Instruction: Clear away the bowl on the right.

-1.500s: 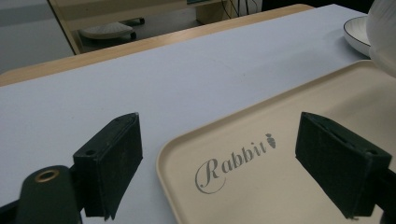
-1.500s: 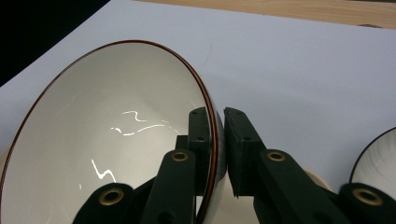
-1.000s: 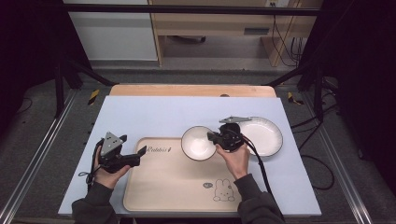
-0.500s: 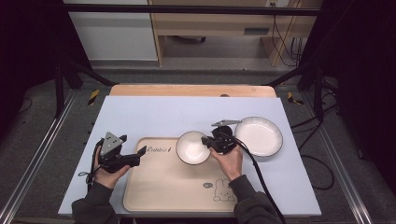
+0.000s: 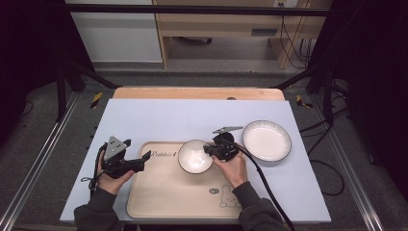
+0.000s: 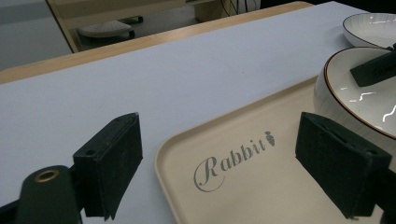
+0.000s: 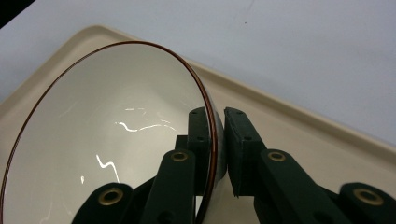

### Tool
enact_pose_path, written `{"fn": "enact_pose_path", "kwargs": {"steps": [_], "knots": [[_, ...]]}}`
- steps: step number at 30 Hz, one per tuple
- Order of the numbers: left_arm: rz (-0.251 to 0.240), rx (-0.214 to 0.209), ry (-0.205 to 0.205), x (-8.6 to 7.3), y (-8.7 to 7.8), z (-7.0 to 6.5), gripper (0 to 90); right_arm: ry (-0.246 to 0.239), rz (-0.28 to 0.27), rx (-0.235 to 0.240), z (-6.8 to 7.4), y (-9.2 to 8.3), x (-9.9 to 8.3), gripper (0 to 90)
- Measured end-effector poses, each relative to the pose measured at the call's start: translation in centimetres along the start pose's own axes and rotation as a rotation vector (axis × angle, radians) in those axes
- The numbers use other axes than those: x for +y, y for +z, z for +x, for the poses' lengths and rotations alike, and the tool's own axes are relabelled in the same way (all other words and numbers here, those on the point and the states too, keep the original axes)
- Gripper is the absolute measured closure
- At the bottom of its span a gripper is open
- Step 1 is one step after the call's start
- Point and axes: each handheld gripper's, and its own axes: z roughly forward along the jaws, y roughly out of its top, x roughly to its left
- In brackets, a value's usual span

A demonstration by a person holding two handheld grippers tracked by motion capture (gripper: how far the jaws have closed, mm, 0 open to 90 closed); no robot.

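A white bowl (image 5: pixel 195 156) with a brown rim hangs over the far part of the beige tray (image 5: pixel 163 190). My right gripper (image 5: pixel 208 149) is shut on the bowl's right rim, one jaw inside and one outside; in the right gripper view the bowl (image 7: pixel 102 140) tilts in front of that gripper (image 7: pixel 216 149). My left gripper (image 5: pixel 146 156) stands open at the tray's left far corner with nothing between its jaws. In the left gripper view the tray (image 6: pixel 243 182) with the word Rabbit lies between the jaws, and the bowl (image 6: pixel 359 98) sits at the right.
A wide white plate (image 5: pixel 266 140) lies on the pale blue mat (image 5: pixel 159 120) to the right of the tray. A rabbit drawing (image 5: pixel 225 196) marks the tray's near right corner. The wooden table edge (image 5: pixel 197 93) runs along the far side.
My right gripper has carried the bowl leftward, away from the plate and over the tray. The left gripper has stayed in place.
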Motion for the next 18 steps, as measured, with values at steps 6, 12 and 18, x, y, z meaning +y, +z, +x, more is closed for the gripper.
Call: {"fn": "enact_pose_path", "kwargs": {"steps": [6,12,18], "knots": [[0.001,-0.001,-0.001,-0.01,0.01,-0.01,14.3,0.004,0.010,0.004,-0.11,0.28,-0.10,81.0],[0.000,0.000,-0.002,-0.02,0.03,-0.01,14.3,0.001,0.013,0.006,-0.29,0.48,-0.13,81.1],[-0.001,0.001,-0.006,-0.06,0.09,-0.01,14.3,-0.015,0.019,-0.015,-0.38,0.83,-0.22,81.7]]}}
